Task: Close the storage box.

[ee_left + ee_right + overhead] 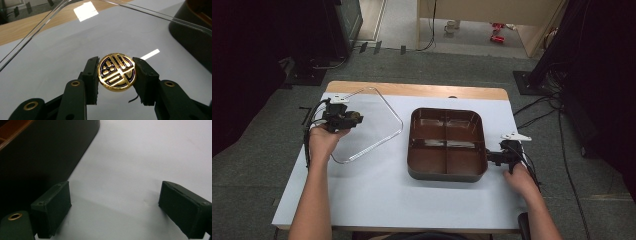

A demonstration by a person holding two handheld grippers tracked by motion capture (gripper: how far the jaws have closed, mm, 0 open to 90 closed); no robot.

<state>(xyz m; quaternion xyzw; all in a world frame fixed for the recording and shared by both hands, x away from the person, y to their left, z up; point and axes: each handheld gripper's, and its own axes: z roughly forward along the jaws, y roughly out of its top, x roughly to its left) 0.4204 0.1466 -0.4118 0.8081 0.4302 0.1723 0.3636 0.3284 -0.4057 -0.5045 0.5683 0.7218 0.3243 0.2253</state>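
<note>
Your left gripper [354, 118] has its fingers [91, 75] clamped on the round gold knob [117, 72] at the middle of the clear lid [377, 131]. In the left gripper view both pads press the knob's rim from either side. The lid sits tilted over the left half of the surface [412, 197], its far edge close to the wooden strip along the surface's far side and its right corner just beside the brown tray [447, 172], with a slim gap between them. The lid's near-left corner lies close to your left hand [324, 140].

The tray stands right of centre, four compartments inside, dark outer wall. Your right gripper [493, 157] rests at the tray's near-right corner, fingers [51, 208] spread wide with nothing but bare surface between them; in the right gripper view one finger stands just beside the tray's dark wall [45, 152], and you cannot tell from it whether they touch.

Open room: the near strip of the surface in front of the tray and lid is free across its width, and a band lies free to the right of the tray up to the surface's right edge. To the left, the lid leaves little margin before the left edge.

Writing: the knob carries a raised gold emblem of bars and blocks inside a ring on dark ground; it does not read as letters.
</note>
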